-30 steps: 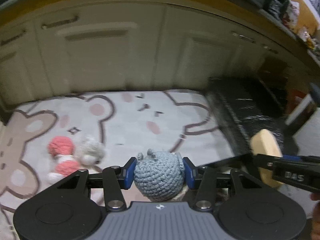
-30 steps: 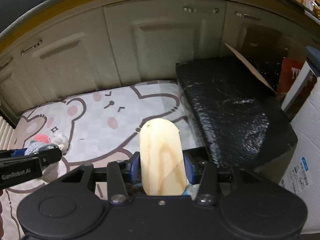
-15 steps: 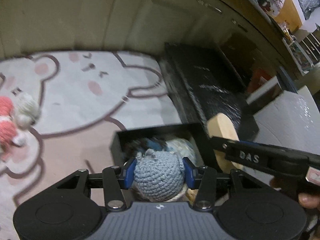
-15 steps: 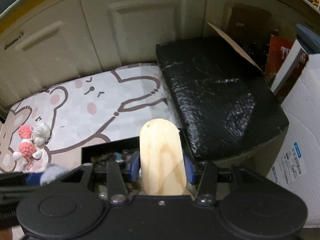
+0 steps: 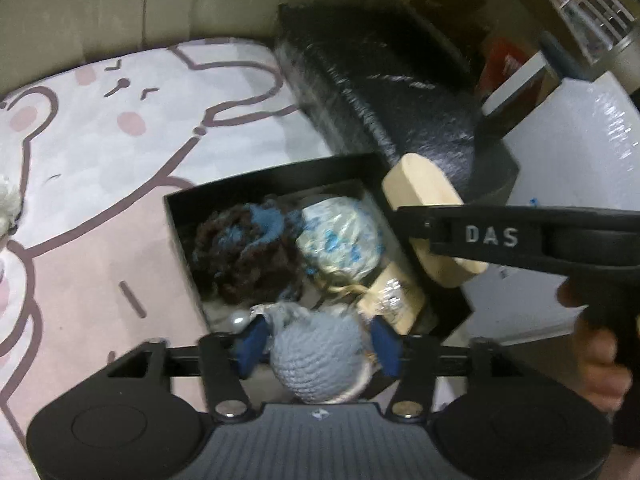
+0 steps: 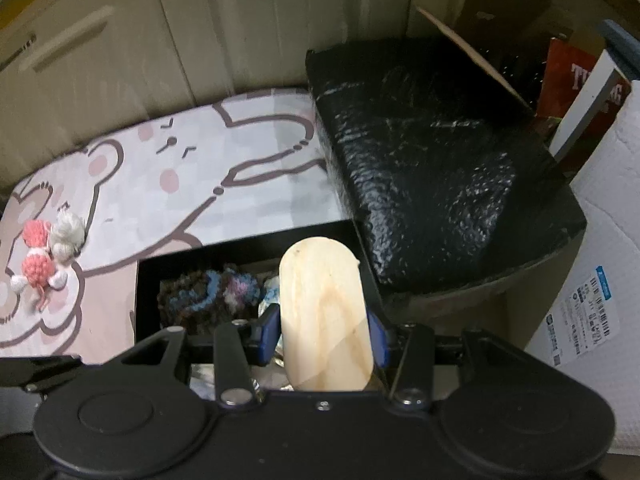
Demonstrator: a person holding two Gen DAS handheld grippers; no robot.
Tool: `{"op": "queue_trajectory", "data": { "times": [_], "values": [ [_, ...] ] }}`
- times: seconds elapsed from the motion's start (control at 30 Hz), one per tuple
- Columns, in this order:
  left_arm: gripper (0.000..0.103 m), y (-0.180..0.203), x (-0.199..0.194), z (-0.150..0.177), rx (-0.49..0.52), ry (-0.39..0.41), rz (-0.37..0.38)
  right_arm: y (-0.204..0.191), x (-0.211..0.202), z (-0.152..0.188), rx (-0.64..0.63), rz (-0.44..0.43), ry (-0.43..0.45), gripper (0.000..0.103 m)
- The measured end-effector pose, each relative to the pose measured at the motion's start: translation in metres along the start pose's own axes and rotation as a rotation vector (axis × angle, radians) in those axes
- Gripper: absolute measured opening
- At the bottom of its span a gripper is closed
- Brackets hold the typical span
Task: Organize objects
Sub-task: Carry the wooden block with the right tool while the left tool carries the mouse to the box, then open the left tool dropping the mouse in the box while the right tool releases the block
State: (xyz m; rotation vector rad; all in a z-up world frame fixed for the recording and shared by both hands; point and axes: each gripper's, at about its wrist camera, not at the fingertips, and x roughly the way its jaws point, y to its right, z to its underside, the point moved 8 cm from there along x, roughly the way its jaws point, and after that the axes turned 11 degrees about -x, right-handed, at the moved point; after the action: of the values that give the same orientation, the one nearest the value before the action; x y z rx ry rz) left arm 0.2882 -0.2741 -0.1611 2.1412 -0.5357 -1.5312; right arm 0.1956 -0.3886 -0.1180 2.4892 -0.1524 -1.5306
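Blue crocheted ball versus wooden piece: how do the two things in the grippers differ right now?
The blue crocheted ball is round, soft yarn; the wooden piece is a flat, pale oblong with rounded ends. The left gripper is opening, its pads clear of the ball, so the ball is being let go; the right gripper is clamped on the wood. Both are over the black box.

both wrist cameras look steeply down along their fingers, close above the black box (image 5: 180,216) on the bear mat (image 6: 256,184). they share box, mat and black bundle (image 6: 432,168).
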Motion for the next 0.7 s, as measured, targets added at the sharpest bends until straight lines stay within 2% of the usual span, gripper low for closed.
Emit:
{"op": "queue_trajectory", "data": {
  "times": [0.1, 0.2, 0.23, 0.37, 0.5, 0.53, 0.6, 0.7],
  "values": [
    [0.076, -0.003, -0.005, -0.003, 0.014, 0.019, -0.017, -0.002, 0.005, 0.004, -0.021, -0.007, -0.02, 0.046],
    [0.079, -0.006, -0.01, -0.006, 0.018, 0.035, -0.032, -0.001, 0.009, 0.007, -0.032, -0.011, -0.038, 0.047],
    [0.079, -0.008, -0.011, -0.006, 0.017, 0.033, -0.039, -0.007, 0.01, 0.007, -0.271, -0.161, 0.015, 0.047],
    [0.079, -0.017, -0.014, -0.008, 0.009, 0.025, -0.077, -0.007, 0.015, 0.011, -0.284, -0.166, -0.006, 0.047],
    [0.079, -0.028, -0.015, -0.012, 0.003, 0.032, -0.128, -0.014, 0.021, 0.022, -0.354, -0.175, -0.046, 0.047],
    [0.079, -0.03, -0.016, -0.013, -0.003, 0.033, -0.135, -0.015, 0.021, 0.024, -0.385, -0.163, -0.047, 0.048],
    [0.081, -0.034, -0.017, -0.014, -0.012, 0.034, -0.143, -0.016, 0.021, 0.027, -0.426, -0.127, -0.049, 0.059],
    [0.083, -0.038, -0.02, -0.016, -0.016, 0.038, -0.152, -0.012, 0.021, 0.027, -0.431, -0.106, -0.053, 0.06]
  ]
}}
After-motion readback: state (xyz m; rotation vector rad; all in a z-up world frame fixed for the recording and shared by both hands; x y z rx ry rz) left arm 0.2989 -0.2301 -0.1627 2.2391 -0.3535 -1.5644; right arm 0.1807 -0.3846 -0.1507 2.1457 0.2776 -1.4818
